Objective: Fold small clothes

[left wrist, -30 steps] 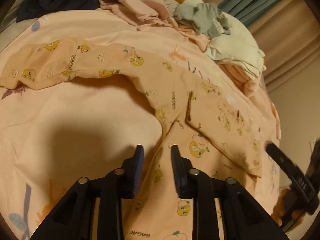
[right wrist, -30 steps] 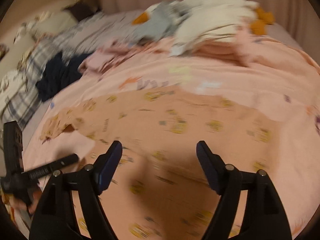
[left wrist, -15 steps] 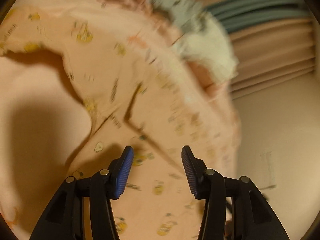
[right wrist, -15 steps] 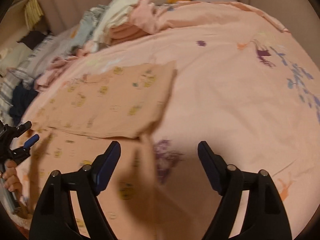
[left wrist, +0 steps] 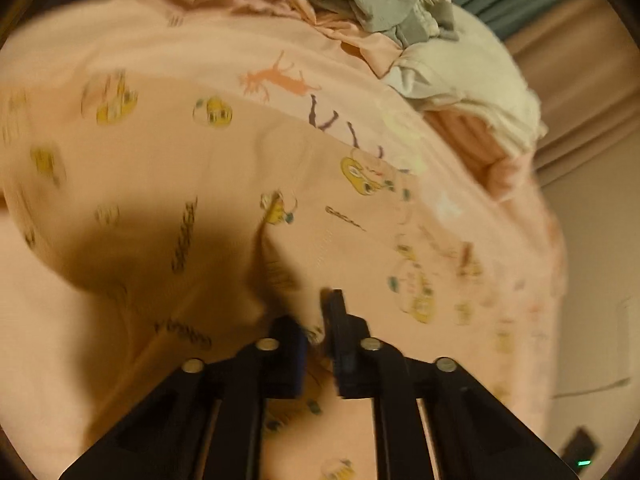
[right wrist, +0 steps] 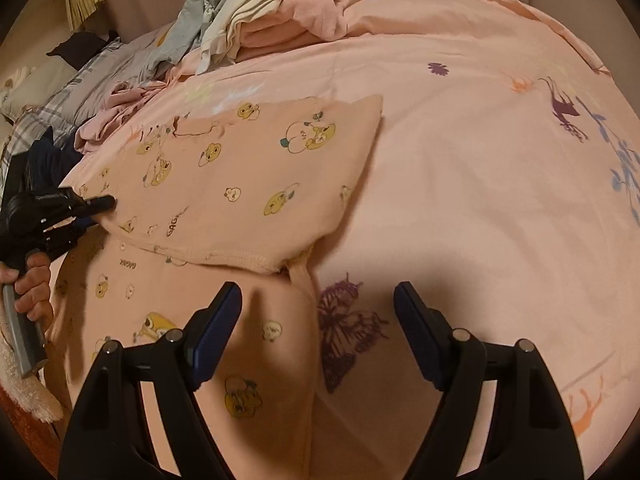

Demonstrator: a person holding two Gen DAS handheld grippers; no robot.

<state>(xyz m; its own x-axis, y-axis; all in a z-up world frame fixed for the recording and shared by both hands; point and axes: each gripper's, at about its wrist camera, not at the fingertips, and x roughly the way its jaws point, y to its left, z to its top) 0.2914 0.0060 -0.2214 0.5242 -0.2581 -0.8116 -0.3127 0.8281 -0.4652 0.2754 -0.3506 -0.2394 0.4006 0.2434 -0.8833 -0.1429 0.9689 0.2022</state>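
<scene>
A small peach garment with yellow duck prints (right wrist: 248, 184) lies on the pink bedsheet (right wrist: 480, 168), its upper part folded over the lower part. My left gripper (left wrist: 316, 320) is shut on a fold of the garment (left wrist: 224, 208) and lifts it a little; it also shows in the right wrist view (right wrist: 106, 202) at the garment's left edge. My right gripper (right wrist: 318, 320) is open and empty, hovering over the garment's lower right edge.
A pile of clothes and a plush duck (left wrist: 400, 8) lie at the far side of the bed, with pink and white clothes (right wrist: 280, 20) stacked there. A dark garment (right wrist: 48, 152) and a plaid cloth (right wrist: 52, 112) lie at the left. A wall (left wrist: 592, 280) stands right of the bed.
My left gripper closed on the garment's edge and raised it. My right gripper swung right to the garment's lower right edge and stayed open.
</scene>
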